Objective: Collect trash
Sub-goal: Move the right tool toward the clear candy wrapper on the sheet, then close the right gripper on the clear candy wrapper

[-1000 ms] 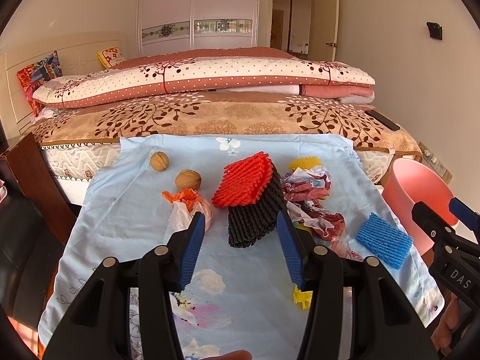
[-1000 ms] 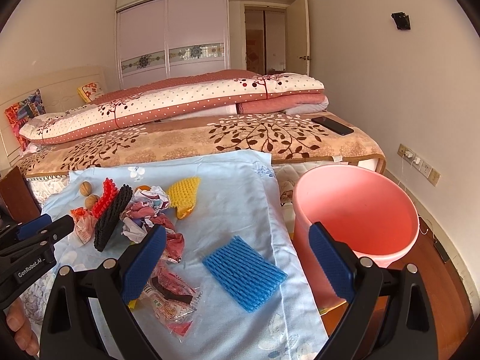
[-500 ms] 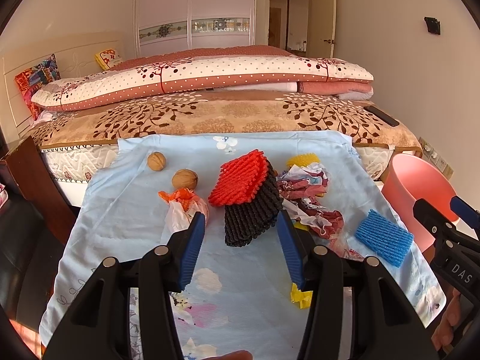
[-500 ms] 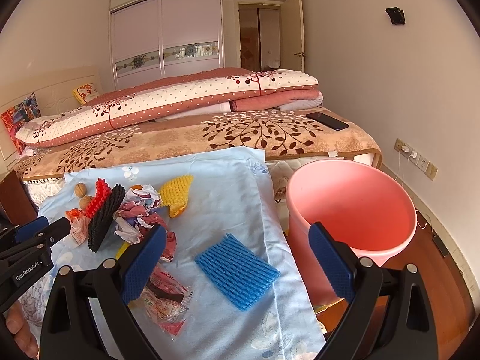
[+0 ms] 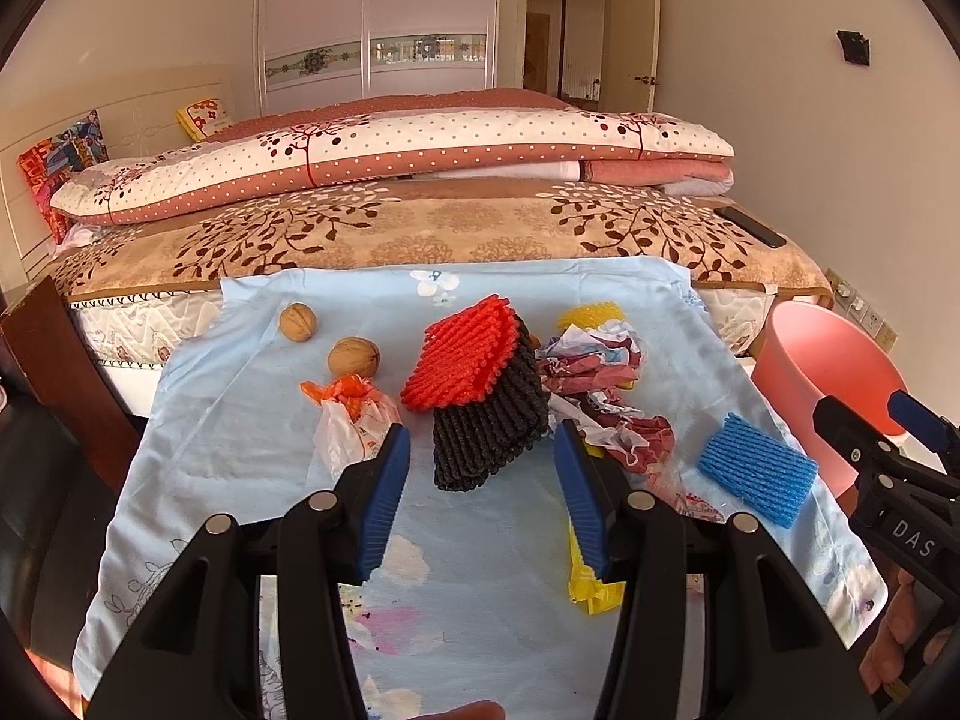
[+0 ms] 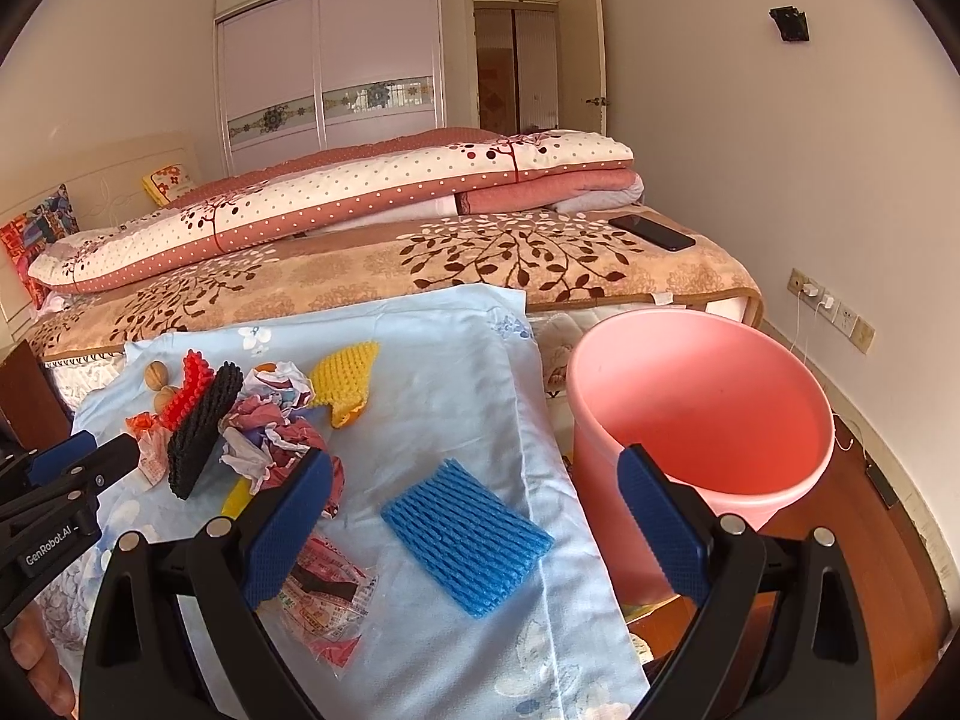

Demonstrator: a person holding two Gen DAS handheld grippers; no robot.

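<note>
Hovering both tongs spread and empty, I see the blue foam net (image 6: 467, 545) lower centre on the table — just ahead of my right tongs (image 6: 474, 531), long axis slanting toward the pink bucket (image 6: 702, 408); left tongs (image 5: 482, 492) face the black net (image 5: 489, 438).

The left hand-held gripper (image 5: 483, 480) hangs open over the blue-clothed table (image 5: 240, 420), jaws apart. At 12 o'clock a red foam net (image 5: 462, 360) overlaps a black one (image 5: 486, 438). Two walnuts (image 5: 354, 357) lie at 11, crumpled wrappers (image 5: 600, 372) at 1, a blue foam net (image 5: 756, 474) at 3.
</note>
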